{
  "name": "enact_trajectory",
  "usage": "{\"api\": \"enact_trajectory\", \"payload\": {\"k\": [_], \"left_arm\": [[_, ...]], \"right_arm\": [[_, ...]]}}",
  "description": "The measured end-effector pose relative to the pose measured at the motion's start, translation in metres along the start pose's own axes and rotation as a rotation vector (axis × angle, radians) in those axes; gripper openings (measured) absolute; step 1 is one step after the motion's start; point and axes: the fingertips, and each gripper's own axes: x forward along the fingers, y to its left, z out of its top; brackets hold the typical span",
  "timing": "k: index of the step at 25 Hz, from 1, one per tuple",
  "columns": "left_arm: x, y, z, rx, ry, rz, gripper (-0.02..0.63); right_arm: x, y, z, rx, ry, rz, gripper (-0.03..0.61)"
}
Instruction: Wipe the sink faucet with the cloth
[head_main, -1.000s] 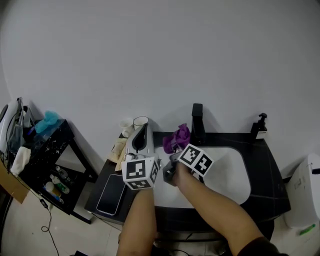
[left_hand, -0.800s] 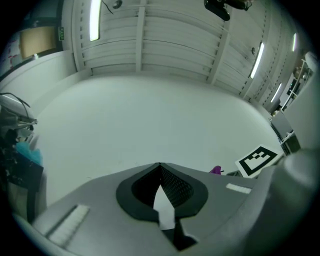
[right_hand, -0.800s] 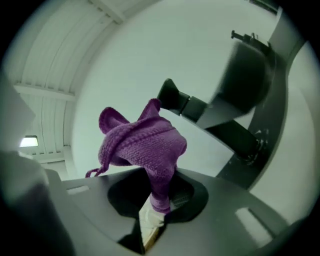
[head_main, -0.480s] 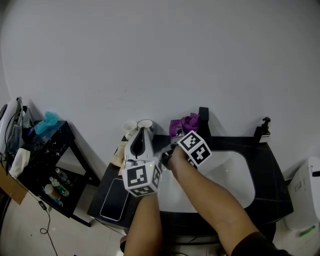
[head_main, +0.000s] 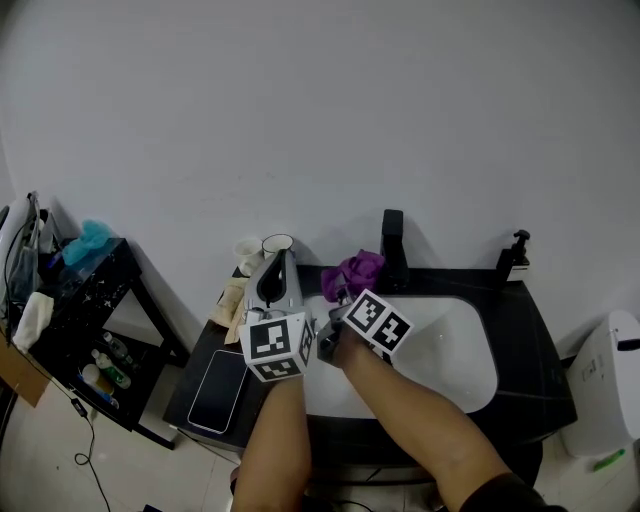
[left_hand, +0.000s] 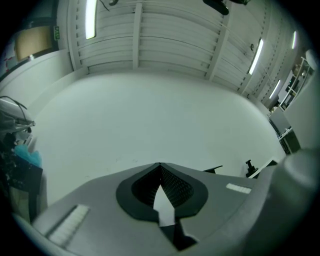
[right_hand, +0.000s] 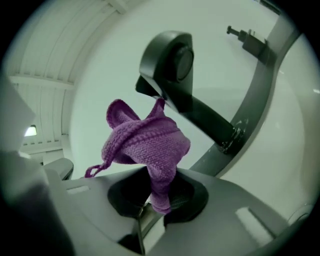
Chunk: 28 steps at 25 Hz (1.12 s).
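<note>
Only a narrow tail of the purple knitted cloth (right_hand: 145, 145) is pinched between the jaws of the right claw (right_hand: 152, 207). Under rubbing pressure against the black faucet (right_hand: 172, 65), this tail is judged liable to be pulled free, and the cloth could be dropped into the sink (head_main: 450, 345). The loose loop at the cloth's edge may also be snagged on the faucet head. The cloth is held up just beside the faucet; contact cannot be confirmed. The left claw (left_hand: 161, 197) is pressed together with nothing in it and is positioned over the left side of the counter (head_main: 535, 365), apart from the faucet.
</note>
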Motion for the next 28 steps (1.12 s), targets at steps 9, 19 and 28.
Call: {"api": "enact_trajectory", "payload": {"k": [9,19,28], "left_arm": [[0.003,-0.001,-0.033,0.004,0.101,-0.006,0.017],[0.008,-0.037,-0.066,-0.169,0.185,-0.103,0.018],[0.016,-0.082,-0.089,-0.179,0.281,-0.226,0.018]], "right_arm": [[-0.054,0.032,0.006,-0.284,0.032,0.143,0.063],[-0.144,0.051,0.116,-0.677,-0.201,0.286,0.063],[-0.129,-0.011,0.180,-0.788,-0.218,0.113,0.063]]}}
